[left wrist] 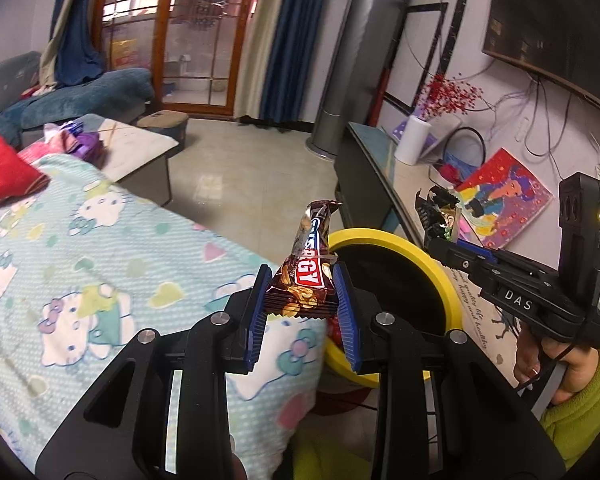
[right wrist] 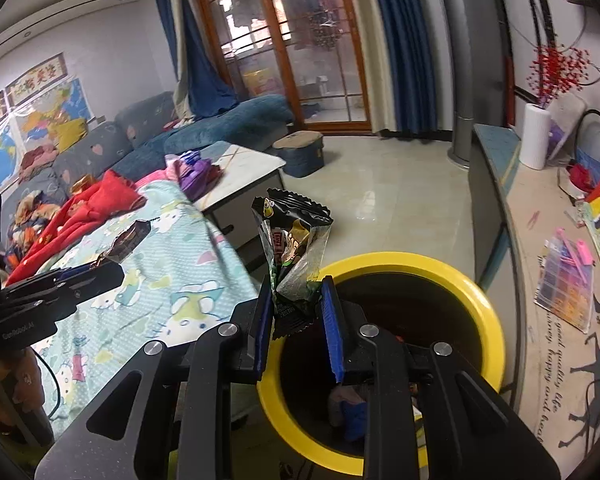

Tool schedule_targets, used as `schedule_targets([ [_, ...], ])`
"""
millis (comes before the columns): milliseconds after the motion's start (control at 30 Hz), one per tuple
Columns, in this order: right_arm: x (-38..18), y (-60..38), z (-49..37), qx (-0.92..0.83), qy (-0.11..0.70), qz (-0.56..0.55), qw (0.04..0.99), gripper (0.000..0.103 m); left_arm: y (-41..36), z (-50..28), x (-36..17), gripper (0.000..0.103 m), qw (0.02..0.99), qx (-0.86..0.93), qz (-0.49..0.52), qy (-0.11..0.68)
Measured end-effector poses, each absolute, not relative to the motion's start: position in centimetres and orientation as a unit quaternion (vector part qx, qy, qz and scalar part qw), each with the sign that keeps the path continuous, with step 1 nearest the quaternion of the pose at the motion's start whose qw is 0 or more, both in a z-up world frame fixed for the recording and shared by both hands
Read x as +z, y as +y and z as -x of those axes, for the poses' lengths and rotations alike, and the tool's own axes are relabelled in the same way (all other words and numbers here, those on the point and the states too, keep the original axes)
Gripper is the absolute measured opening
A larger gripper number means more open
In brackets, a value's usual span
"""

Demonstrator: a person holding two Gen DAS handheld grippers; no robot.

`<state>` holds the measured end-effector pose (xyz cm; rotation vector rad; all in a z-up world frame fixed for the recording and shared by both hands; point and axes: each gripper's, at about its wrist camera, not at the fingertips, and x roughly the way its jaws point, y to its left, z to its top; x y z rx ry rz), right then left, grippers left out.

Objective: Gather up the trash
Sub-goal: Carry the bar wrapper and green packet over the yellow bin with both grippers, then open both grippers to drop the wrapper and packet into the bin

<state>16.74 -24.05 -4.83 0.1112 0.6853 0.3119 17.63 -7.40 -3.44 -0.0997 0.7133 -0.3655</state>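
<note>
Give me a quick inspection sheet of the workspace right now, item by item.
Surface: cartoon-print blanket covers the low surface on the left.
Job's things: yellow-rimmed bin with some trash already inside; brown snack wrapper; black-green snack packet.
Clutter: red cloth and purple cloth on the blanket; booklet on the side counter.
Grippers: left claw shut on the brown snack wrapper beside the bin; right claw shut on the black-green snack packet at the bin's rim.
Cables: wires hang on the wall below the screen.
Surroundings: sofa, glass doors, blue curtains.
</note>
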Motion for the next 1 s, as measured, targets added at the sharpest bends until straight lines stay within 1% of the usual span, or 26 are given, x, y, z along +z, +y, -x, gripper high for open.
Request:
schedule_targets([
  [567,-6.6,-30.2,-15.5,0.087,0.343,-0.081,0.932,0.023,-13.5,-18.3,-4.5,0.025,0.907,-0.233,0.018,0.351],
  [1000,-10.3,-31.5,-16.3,0.072,0.403,-0.094,0.908,0.026,-16.9,-20.1,-6.3,0.025,0.897,-0.254,-0.007,0.362],
])
